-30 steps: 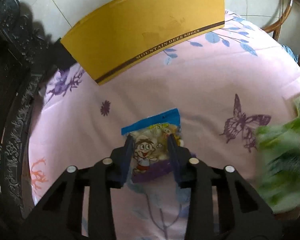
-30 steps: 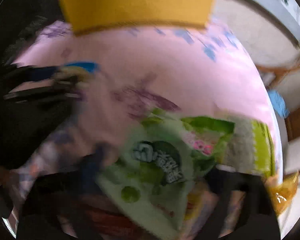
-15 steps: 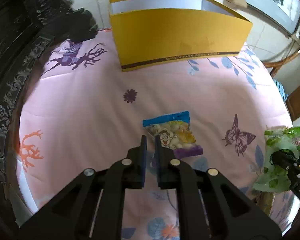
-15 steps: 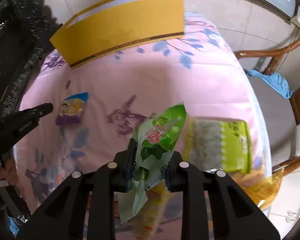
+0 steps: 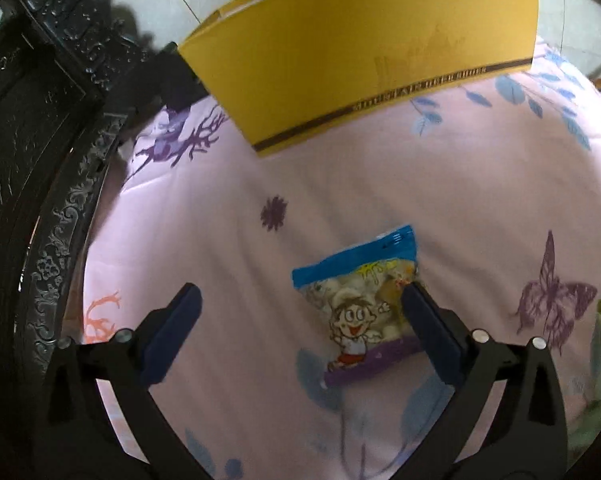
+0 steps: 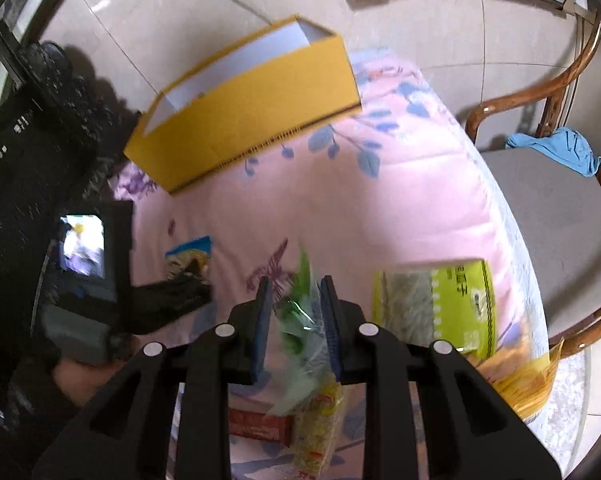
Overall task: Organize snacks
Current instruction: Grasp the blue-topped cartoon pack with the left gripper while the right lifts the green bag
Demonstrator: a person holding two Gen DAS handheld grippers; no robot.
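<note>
My left gripper (image 5: 300, 304) is spread wide over the pink tablecloth (image 5: 380, 184). Its right finger (image 5: 428, 328) overlaps the right edge of the blue-topped snack bag (image 5: 356, 300) with the cartoon boy on it, at about 4 o'clock of centre in the left wrist view; I cannot tell whether it touches. The other finger stands well off to the bag's 9 o'clock, so nothing is gripped. The bag lies flat on the cloth.

At 12 o'clock in that view stands the yellow cardboard box (image 5: 364, 60), with a dark printed band along its bottom edge. From here I see only its outer wall, so its contents are hidden.

My right gripper (image 6: 296, 300) is drawn narrow and pinches a green snack bag (image 6: 300, 320); the bag's top pokes up between the fingers and its body hangs crumpled below them, blurred. In the right wrist view the box (image 6: 252, 112) sits at 11 o'clock, open at the top with white inner walls; what I see of the inside holds no snacks, but the floor of it is out of sight.

At 3 o'clock of the right gripper a lime-green packet (image 6: 436, 304) lies flat on the cloth. At 5 o'clock an orange-yellow bag (image 6: 520, 380) is at the table edge. Under the gripper, at 6 o'clock, are a yellow-patterned packet (image 6: 320, 432) and a red bar (image 6: 260, 426). The blue-topped bag shows again at 9 o'clock (image 6: 188, 254), beside the left gripper (image 6: 172, 296).
</note>
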